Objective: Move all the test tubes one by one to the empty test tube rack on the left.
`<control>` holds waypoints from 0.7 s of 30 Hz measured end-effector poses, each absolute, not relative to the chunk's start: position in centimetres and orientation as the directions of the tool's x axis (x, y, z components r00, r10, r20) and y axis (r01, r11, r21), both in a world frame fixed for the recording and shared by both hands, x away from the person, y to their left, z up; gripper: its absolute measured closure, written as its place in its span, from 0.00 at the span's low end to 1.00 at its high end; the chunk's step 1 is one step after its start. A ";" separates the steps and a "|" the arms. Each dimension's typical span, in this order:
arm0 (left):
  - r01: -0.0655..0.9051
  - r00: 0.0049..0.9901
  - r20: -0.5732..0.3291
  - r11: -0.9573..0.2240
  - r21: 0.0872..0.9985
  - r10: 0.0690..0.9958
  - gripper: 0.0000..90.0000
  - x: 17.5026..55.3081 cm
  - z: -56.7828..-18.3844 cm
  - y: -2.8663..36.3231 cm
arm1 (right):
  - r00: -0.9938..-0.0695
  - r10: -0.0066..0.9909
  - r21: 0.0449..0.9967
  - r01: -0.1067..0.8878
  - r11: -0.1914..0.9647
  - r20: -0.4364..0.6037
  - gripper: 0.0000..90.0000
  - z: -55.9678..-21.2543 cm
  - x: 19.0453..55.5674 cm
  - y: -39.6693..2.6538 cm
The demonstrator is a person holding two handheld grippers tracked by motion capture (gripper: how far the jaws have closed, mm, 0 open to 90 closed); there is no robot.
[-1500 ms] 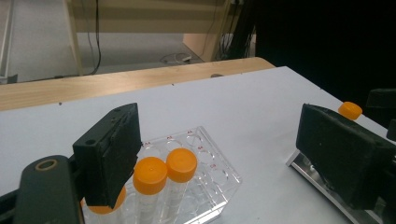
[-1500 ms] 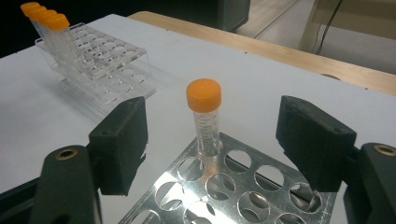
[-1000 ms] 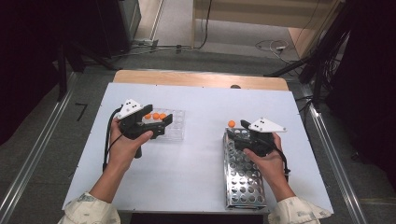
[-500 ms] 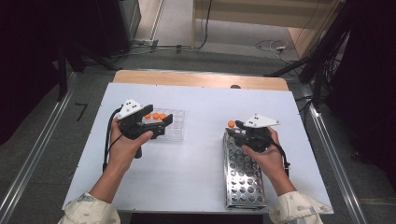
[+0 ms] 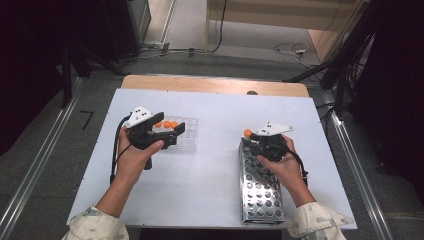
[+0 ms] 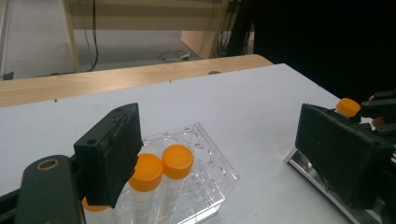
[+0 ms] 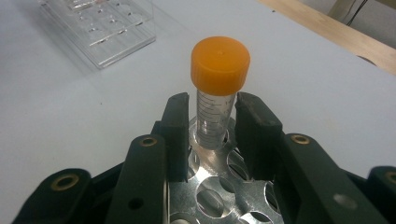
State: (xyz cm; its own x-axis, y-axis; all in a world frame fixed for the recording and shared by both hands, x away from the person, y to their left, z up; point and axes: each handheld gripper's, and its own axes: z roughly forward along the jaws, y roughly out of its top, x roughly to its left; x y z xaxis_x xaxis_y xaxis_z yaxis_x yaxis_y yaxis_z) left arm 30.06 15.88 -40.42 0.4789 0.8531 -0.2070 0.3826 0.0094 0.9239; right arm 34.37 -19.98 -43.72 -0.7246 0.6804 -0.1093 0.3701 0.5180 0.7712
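A clear tube with an orange cap [image 7: 219, 93] stands in a hole at the far end of the metal rack [image 5: 260, 190]. My right gripper [image 7: 212, 126] has just been closing. Its jaws flank the tube with a thin gap on each side, so it is open. In the high view this gripper [image 5: 251, 142] sits just behind the tube's cap [image 5: 247, 133]. My left gripper [image 6: 224, 158] is open wide above the clear plastic rack [image 6: 205, 163], which holds orange-capped tubes [image 6: 176, 163]. In the high view that gripper [image 5: 167, 136] hovers at the rack's left end.
The white table [image 5: 215, 165] lies between the two racks. Its wooden far edge [image 5: 215, 86] borders the floor, where cables lie. Most holes of the metal rack are bare. The clear rack [image 7: 102, 23] lies far left in the right gripper view.
The right gripper has shifted slightly left toward the tube in the metal rack, and its jaws have narrowed around it. The left hand and gripper have stayed still.
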 end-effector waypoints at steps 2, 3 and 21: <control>0.383 0.479 -0.207 0.009 0.924 0.853 0.18 30.1 -40.5 15.8 | -0.723 0.683 0.769 0.378 0.516 -0.102 0.71 -43.7 34.4 -19.9; 0.383 0.480 -0.208 0.010 0.924 0.852 0.18 30.1 -40.5 15.8 | -0.725 0.682 0.768 0.379 0.516 -0.101 0.72 -43.7 34.5 -19.9; 0.386 0.481 -0.207 0.007 0.923 0.852 0.18 30.0 -40.6 15.7 | -0.727 0.679 0.763 0.383 0.521 -0.098 0.79 -43.7 34.8 -19.8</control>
